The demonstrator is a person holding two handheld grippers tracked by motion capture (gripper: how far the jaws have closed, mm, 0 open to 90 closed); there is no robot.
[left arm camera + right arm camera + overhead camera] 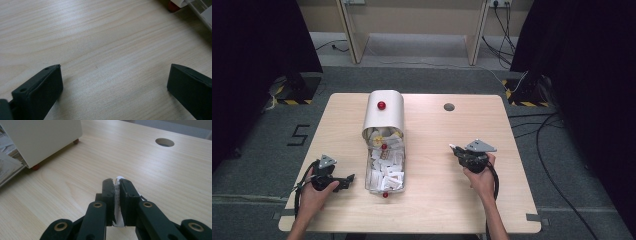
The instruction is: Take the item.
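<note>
A cream box (384, 116) with a curved lid and a red knob (381, 105) stands at the table's middle left. Its clear drawer (386, 167) is pulled out toward me and holds several white packets. My left gripper (347, 180) lies just left of the drawer's front, jaws pointing at it. In the left gripper view it (115, 75) stands wide open over bare wood, with a red foot (172, 6) of the drawer at the top right. My right gripper (454, 148) is right of the drawer, shut (117, 181) on a white packet (118, 220) pinched between its jaws.
The wooden table (437, 200) has a round cable hole (449, 106) at the back, also visible past my right gripper as a hole (164, 142). The box's side (42, 137) rests on red feet (35, 167). Cables run over the floor at the right.
</note>
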